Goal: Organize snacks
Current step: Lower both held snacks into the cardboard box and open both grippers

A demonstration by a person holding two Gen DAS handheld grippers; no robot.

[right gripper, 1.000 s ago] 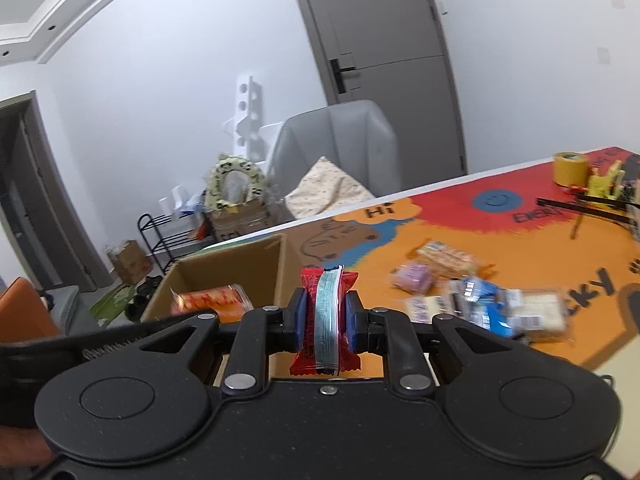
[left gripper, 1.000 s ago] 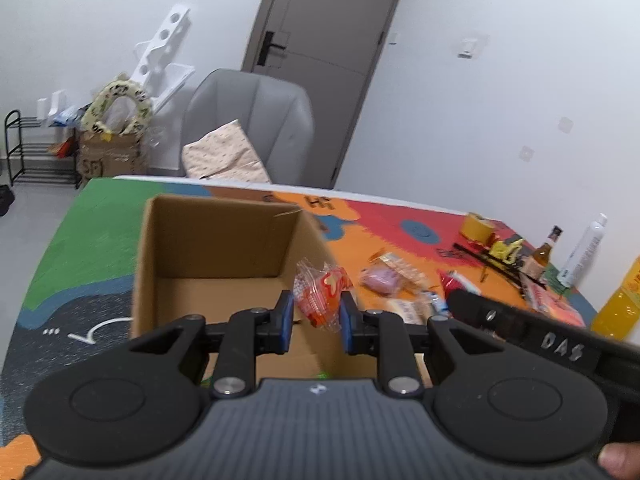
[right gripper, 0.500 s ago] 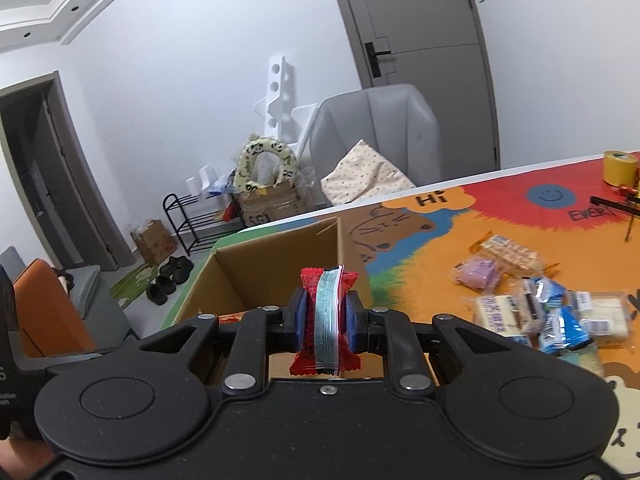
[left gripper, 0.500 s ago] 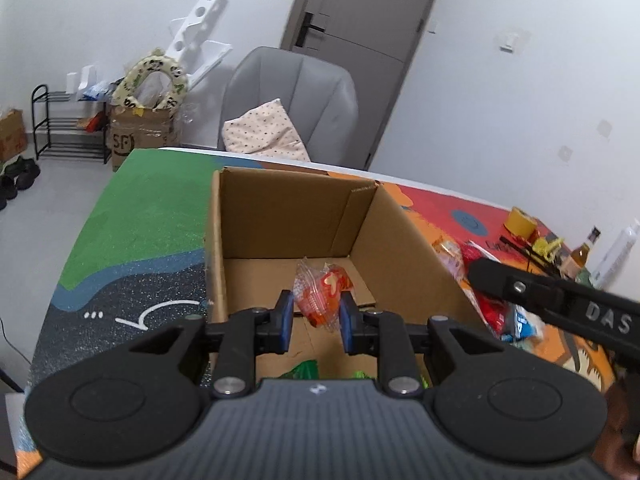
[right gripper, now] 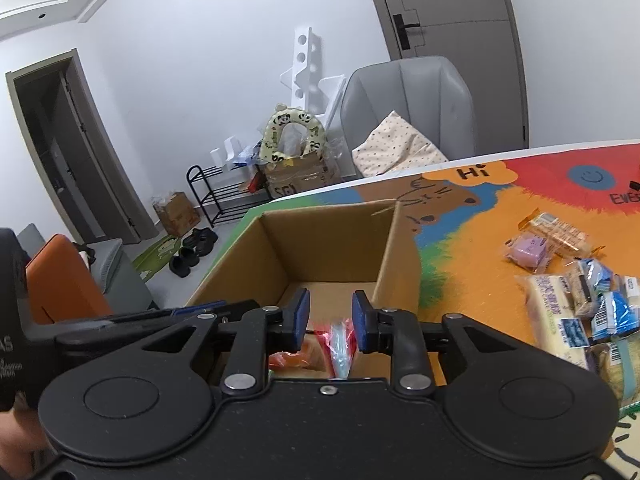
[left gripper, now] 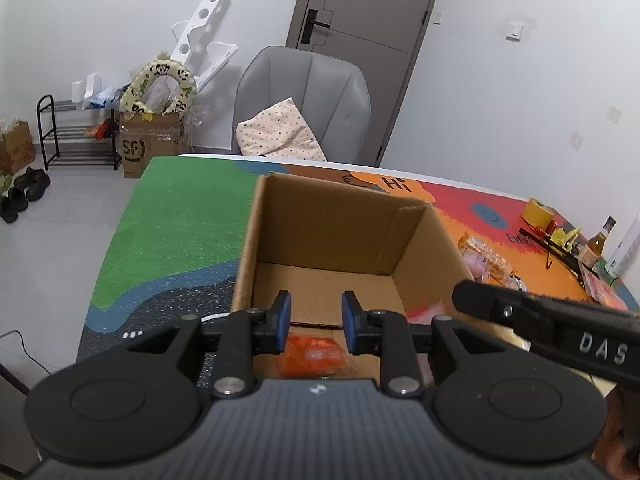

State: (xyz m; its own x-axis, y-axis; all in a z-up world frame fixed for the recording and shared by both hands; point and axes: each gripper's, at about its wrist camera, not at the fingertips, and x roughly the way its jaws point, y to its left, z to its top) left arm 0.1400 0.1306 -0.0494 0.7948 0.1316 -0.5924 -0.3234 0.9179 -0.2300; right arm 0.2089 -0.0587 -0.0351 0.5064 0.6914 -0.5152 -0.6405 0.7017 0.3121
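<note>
Down inside the cardboard box (left gripper: 332, 240), at about six o'clock in the left wrist view, an orange snack packet (left gripper: 312, 354) lies on the floor of the box just below the left claw (left gripper: 314, 322). That claw's blue pads (left gripper: 283, 320) stand apart and are opening, with nothing pressed between them.

From the right wrist view, a red packet with a pale blue stripe (right gripper: 338, 340) sits low between and beneath the right claw (right gripper: 330, 318); its jaws are also opening, and the pads no longer squeeze the packet. It appears to be dropping or already resting beside the orange one.

Both claws hang over the near end of the box at once, the right tool's black arm crossing the left view at four o'clock. The main risk is a knock: if either hand draws back carelessly, a finger could catch the near wall and shove or tip the box, which looks light and nearly empty. A crinkly wrapper could also snag on a pad and be lifted back out.

Out on the colourful table mat (right gripper: 480, 280), at three o'clock in the right view, a heap of loose snacks (right gripper: 568, 304) waits. Those slippery wrappers overlap, so a hurried pinch may grab two, or only a corner that slides free.
</note>
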